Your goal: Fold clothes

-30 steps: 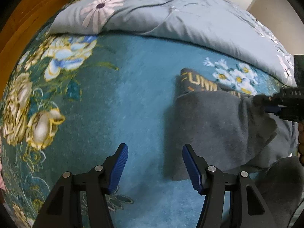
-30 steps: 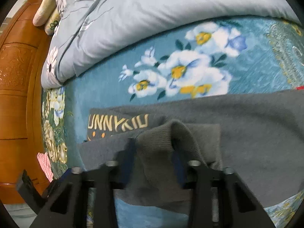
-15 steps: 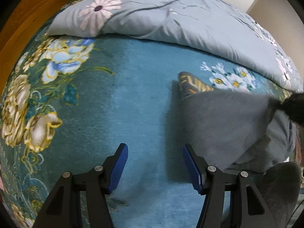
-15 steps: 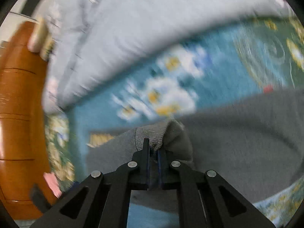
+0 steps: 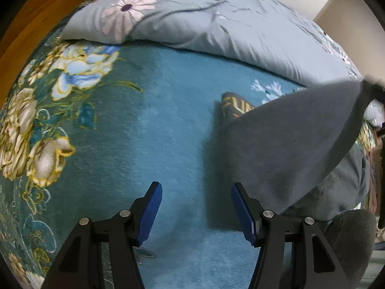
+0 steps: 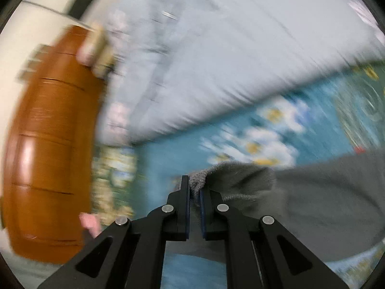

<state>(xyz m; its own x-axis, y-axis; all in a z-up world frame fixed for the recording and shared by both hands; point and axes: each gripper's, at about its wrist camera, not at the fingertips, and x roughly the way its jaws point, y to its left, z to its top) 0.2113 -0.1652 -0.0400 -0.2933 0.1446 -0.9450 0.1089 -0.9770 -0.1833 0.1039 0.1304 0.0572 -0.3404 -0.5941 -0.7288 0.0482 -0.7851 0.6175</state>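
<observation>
A grey sweatshirt (image 5: pixel 284 149) with gold lettering lies on the teal flowered blanket (image 5: pixel 156 132). One edge of it is lifted into the air at the right of the left wrist view. My right gripper (image 6: pixel 194 192) is shut on a ribbed grey edge of the sweatshirt (image 6: pixel 240 178), and the cloth hangs from its jaws to the right. My left gripper (image 5: pixel 196 190) stands open just above the blanket, left of the sweatshirt's near edge, with nothing between its blue pads (image 5: pixel 151 214).
A pale grey flowered duvet (image 5: pixel 204 16) is bunched along the far side of the bed. A brown wooden headboard (image 6: pixel 48 144) stands at the left. A grey-clad knee (image 5: pixel 349 240) shows at the lower right of the left wrist view.
My right gripper has closed on the sweatshirt's edge and risen with it, tilting upward. The grey cloth now stands raised as a taut sheet. My left gripper has stayed put, open.
</observation>
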